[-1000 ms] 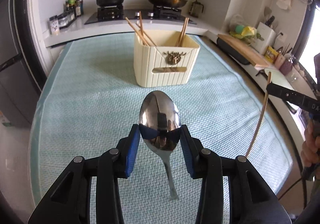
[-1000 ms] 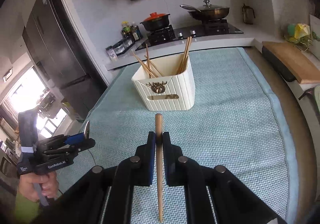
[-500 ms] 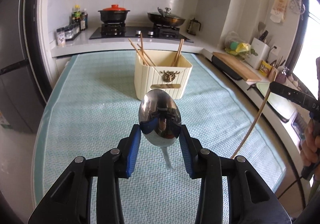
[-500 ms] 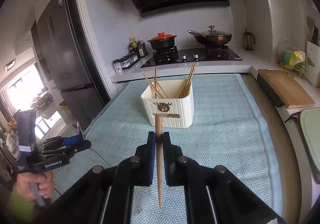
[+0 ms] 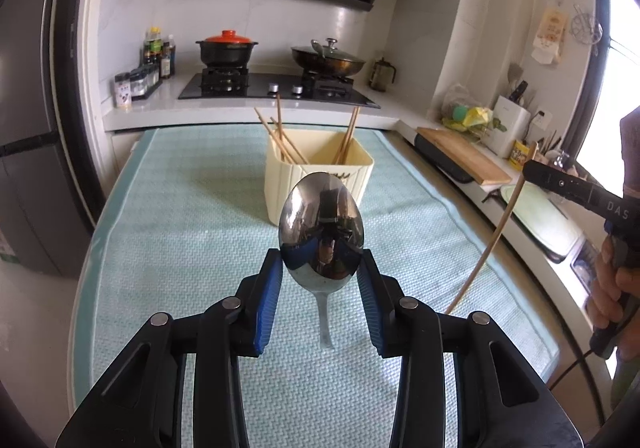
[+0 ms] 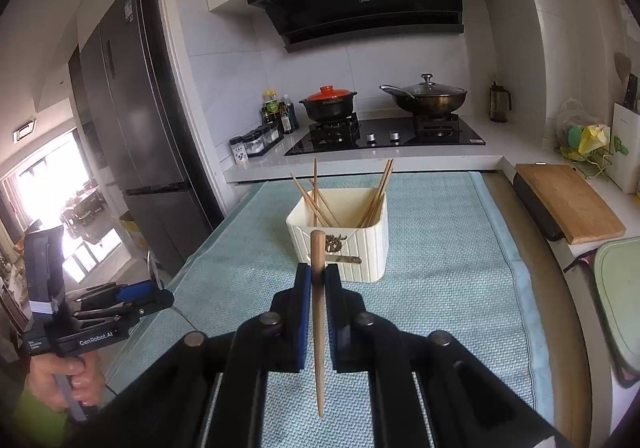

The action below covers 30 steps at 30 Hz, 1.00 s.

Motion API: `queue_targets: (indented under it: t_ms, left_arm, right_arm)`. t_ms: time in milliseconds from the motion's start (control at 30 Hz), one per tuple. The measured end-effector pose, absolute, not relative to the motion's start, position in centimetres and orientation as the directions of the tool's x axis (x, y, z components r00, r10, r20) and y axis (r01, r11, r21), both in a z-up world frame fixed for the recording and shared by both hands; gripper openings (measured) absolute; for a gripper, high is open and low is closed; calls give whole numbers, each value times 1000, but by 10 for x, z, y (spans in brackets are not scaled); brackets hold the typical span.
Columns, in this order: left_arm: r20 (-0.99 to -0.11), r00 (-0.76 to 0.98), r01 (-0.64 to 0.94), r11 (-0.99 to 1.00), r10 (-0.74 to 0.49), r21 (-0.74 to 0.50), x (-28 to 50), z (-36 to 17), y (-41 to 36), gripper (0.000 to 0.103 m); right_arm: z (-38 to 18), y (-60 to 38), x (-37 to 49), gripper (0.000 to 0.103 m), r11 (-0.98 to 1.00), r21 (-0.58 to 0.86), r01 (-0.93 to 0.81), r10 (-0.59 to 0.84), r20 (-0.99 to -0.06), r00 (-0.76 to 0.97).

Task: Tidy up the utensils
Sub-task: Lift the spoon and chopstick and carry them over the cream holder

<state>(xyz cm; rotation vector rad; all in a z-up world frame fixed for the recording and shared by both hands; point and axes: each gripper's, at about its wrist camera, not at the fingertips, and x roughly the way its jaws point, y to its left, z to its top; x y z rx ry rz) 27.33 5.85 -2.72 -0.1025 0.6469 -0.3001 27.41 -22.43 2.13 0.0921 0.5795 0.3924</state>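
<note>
Both tools had risen off the bench [image 5: 168,216], the left gripper [image 5: 321,290] clamped on the spoon [image 5: 321,232] and the right gripper [image 6: 318,302] on a chopstick [image 6: 319,312], seemingly headed for the cream holder [image 6: 352,244] ahead.

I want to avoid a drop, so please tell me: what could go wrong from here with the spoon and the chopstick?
The left gripper pinches the spoon by its smooth bowl, handle hanging down, so it may slip or swing. The right gripper holds one chopstick; entering the holder, it may knock the leaning chopsticks.
</note>
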Motion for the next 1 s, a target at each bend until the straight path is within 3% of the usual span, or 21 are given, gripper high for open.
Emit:
queue_targets:
  t_ms: [633,1000]
  left_arm:
    - [-510,785,288,936,-352,-202,332,41,56,37]
    - [-428,836,292,939,-343,-183,413,105,43,37]
  right_arm:
    - [70,-210,316,7,923,131,-362,382,-429,819]
    - [129,-193,393,7,935,73,-347,353,-298,887]
